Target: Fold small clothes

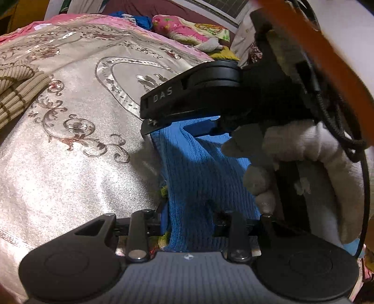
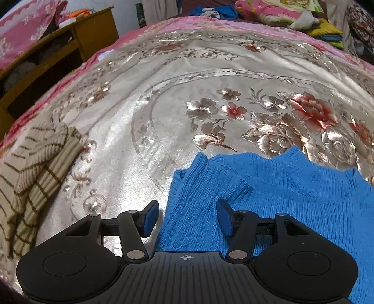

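A blue knit sweater [image 2: 268, 187] lies on the silver floral bedspread [image 2: 163, 105], collar toward the far side. My right gripper [image 2: 187, 217] is open just above it, its blue pads [image 2: 149, 217] astride the folded sleeve edge. In the left wrist view the blue sweater [image 1: 201, 175] fills the space between my left gripper's [image 1: 194, 224] fingers, and the fingertips are hidden by the fabric. The right gripper's black body [image 1: 210, 93] and a white-gloved hand [image 1: 303, 149] sit close ahead of it.
A beige striped knit garment [image 2: 35, 173] lies at the left of the bedspread, also in the left wrist view [image 1: 18, 88]. A wooden shelf [image 2: 58, 49] stands far left. Pink pillows and piled clothes [image 2: 268, 11] lie at the far side of the bed.
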Demonstrator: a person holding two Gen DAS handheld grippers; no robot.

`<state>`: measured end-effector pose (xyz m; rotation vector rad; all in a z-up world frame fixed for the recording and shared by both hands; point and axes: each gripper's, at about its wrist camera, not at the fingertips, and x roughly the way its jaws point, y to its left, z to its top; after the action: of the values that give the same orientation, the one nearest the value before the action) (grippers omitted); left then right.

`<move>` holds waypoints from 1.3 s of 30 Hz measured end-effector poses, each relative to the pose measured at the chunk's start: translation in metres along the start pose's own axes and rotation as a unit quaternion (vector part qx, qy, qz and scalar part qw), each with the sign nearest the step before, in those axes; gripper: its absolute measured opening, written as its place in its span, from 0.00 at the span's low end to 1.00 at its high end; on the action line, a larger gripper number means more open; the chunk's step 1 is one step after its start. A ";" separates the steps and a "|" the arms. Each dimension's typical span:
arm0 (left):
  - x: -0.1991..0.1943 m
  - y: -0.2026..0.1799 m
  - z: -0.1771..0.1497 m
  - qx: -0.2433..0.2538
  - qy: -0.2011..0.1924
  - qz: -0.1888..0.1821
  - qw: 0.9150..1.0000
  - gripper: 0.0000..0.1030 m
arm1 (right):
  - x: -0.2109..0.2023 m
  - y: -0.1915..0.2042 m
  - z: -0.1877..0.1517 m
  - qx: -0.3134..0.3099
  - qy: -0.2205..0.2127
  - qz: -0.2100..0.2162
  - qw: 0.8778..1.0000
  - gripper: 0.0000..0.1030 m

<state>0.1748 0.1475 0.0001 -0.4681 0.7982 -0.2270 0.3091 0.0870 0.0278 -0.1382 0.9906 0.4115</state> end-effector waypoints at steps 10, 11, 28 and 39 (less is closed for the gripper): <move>0.001 -0.003 -0.002 0.000 0.003 -0.006 1.000 0.37 | 0.000 0.001 0.002 -0.007 0.007 -0.005 1.000 0.57; 0.001 -0.003 -0.002 -0.001 0.003 -0.008 1.000 0.37 | 0.001 0.002 0.002 -0.010 0.009 -0.008 1.000 0.57; -0.004 -0.007 -0.011 0.001 -0.002 -0.016 1.000 0.37 | 0.009 0.017 0.006 -0.064 0.034 -0.041 0.997 0.54; -0.012 -0.011 -0.019 0.016 -0.021 0.005 1.000 0.43 | 0.000 0.009 0.006 -0.082 0.032 -0.046 0.995 0.19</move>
<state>0.1525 0.1359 0.0018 -0.4384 0.7555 -0.2202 0.3105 0.0968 0.0320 -0.3465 1.0078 0.4050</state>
